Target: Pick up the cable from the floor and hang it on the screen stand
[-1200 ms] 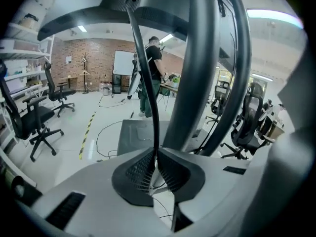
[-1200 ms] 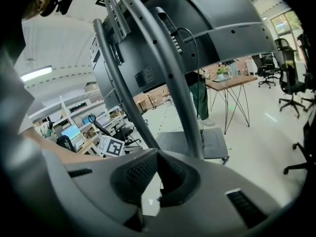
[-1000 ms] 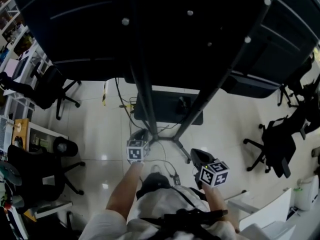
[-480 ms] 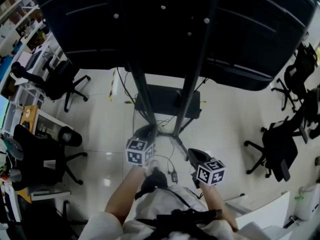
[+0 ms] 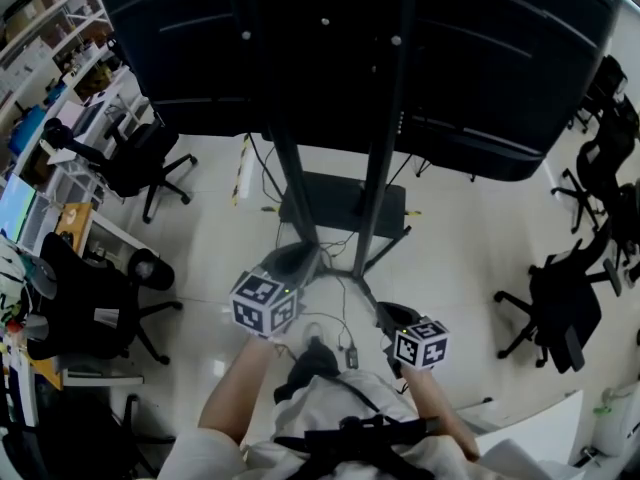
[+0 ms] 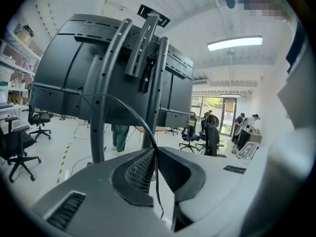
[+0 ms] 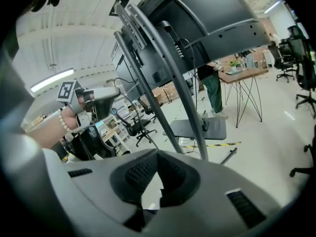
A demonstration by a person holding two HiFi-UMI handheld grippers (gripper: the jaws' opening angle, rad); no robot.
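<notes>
The screen stand [image 5: 372, 182] is two dark tubular uprights carrying big black screens [image 5: 460, 58] over a flat base [image 5: 345, 206]. My left gripper [image 5: 288, 265] is held up close to the left upright, shut on a thin black cable [image 6: 129, 110]. The cable arcs up from the pinched pads [image 6: 140, 169] toward the stand's uprights [image 6: 102, 98], and a short end hangs below the jaws. More cable [image 5: 343, 330] trails across the floor by my feet. My right gripper [image 5: 393, 318] is lower and to the right, shut with nothing in it. It looks at the stand [image 7: 170, 85] and at the left gripper [image 7: 101, 98].
Black office chairs [image 5: 140, 163] and desks [image 5: 60, 238] line the left side, and more chairs [image 5: 565, 298] stand on the right. A yellow-black strip [image 5: 242, 168] lies on the white floor. A trestle table [image 7: 244, 75] and a person's green trousers [image 7: 212, 90] are behind the stand.
The left gripper has risen and drifted slightly left with the cable still pinched. My head has shifted, so the screens sit further right in view. The right gripper has barely moved.
</notes>
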